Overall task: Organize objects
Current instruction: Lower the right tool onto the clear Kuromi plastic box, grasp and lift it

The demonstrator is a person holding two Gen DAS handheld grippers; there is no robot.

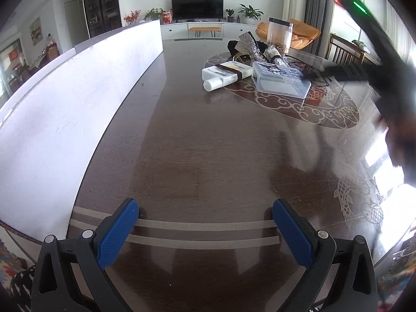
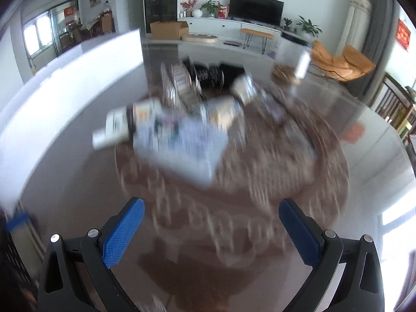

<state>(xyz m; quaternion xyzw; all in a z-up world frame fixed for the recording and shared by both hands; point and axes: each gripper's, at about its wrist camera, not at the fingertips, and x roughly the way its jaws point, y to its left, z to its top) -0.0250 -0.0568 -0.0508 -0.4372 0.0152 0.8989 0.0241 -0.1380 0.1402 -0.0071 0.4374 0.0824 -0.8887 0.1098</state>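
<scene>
— Both tongs, left [image 1: 205,212] and right [image 2: 212,212], are wide apart, holding nothing.
— The clear plastic box [image 1: 282,79] (flat, see-through) lies beside the white bottle [image 1: 226,74] on the table [image 1: 182,143].

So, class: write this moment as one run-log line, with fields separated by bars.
left gripper: open, empty, over table | right gripper: open, empty, facing box | bottle beside box | nothing held

Bottle [image 1: 225,76] left of, touching plastic box [image 1: 280,79] on table [image 1: 197,140]; canister [image 1: 280,35] behind; board [image 1: 65,109] along left.
</scene>
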